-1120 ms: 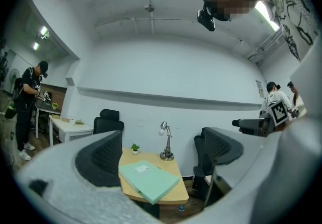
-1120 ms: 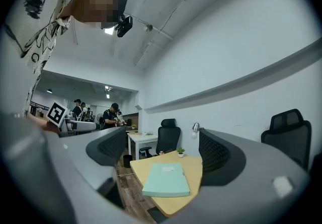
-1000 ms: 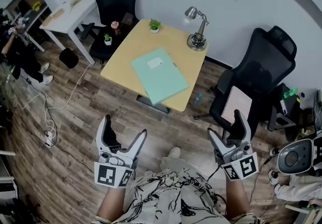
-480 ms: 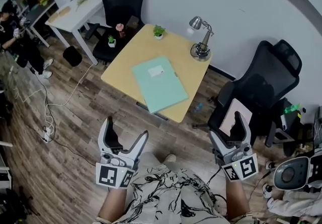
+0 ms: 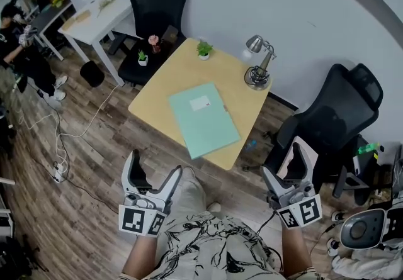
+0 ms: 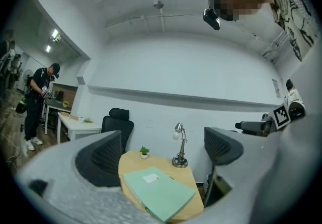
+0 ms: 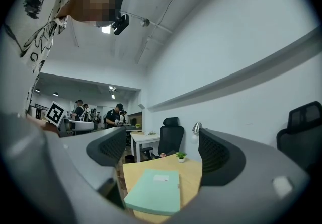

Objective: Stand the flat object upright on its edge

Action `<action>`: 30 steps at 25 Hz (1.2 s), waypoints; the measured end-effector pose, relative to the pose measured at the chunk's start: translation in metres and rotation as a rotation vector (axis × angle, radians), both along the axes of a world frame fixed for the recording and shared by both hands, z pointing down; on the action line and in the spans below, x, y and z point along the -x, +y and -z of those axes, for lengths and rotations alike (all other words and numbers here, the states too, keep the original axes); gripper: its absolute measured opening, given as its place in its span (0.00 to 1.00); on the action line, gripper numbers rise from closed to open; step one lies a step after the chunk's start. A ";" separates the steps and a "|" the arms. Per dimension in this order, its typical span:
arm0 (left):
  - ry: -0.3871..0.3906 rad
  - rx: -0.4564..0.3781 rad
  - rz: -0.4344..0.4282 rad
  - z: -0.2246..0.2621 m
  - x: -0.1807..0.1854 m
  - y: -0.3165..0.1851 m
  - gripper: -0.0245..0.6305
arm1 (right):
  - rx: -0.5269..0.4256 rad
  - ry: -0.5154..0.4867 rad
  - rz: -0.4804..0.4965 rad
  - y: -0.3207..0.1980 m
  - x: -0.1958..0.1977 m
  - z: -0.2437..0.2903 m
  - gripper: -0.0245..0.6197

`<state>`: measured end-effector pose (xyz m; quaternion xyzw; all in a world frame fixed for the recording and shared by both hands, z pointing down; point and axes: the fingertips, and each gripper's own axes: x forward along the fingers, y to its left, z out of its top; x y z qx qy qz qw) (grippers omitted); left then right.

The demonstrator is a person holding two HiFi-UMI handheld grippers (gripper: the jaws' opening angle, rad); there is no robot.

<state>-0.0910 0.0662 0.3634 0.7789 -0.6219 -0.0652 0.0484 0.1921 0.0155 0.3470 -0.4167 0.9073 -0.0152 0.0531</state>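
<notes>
Left gripper and right gripper gape empty at frame bottom. Folder lies flat at centre, well apart from both, long axis roughly up-down. Left gripper looks nearer.

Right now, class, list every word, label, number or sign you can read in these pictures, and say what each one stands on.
No word or number here can be read.
White label on the green folder: too small to read.
Square markers on the cubes of the left tool and right tool: black-and-white patterns, no letters.
</notes>
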 end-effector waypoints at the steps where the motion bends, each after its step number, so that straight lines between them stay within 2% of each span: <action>1: -0.001 0.000 -0.005 0.001 0.002 -0.009 0.80 | -0.004 0.000 -0.002 -0.008 0.003 0.003 0.73; 9: 0.006 0.037 -0.044 -0.012 0.023 -0.086 0.80 | -0.001 0.028 -0.035 -0.076 0.027 0.000 0.73; 15: 0.028 0.046 -0.062 -0.012 0.049 -0.146 0.80 | -0.005 0.010 -0.054 -0.131 0.049 0.006 0.73; 22: 0.036 0.103 -0.094 -0.013 0.072 -0.200 0.80 | 0.020 0.022 -0.064 -0.180 0.076 0.015 0.73; 25: 0.041 0.144 -0.105 -0.026 0.078 -0.215 0.80 | 0.061 0.057 -0.041 -0.197 0.085 0.006 0.73; 30: 0.093 0.252 -0.106 -0.068 0.074 -0.240 0.80 | 0.205 0.162 0.052 -0.233 0.102 -0.051 0.73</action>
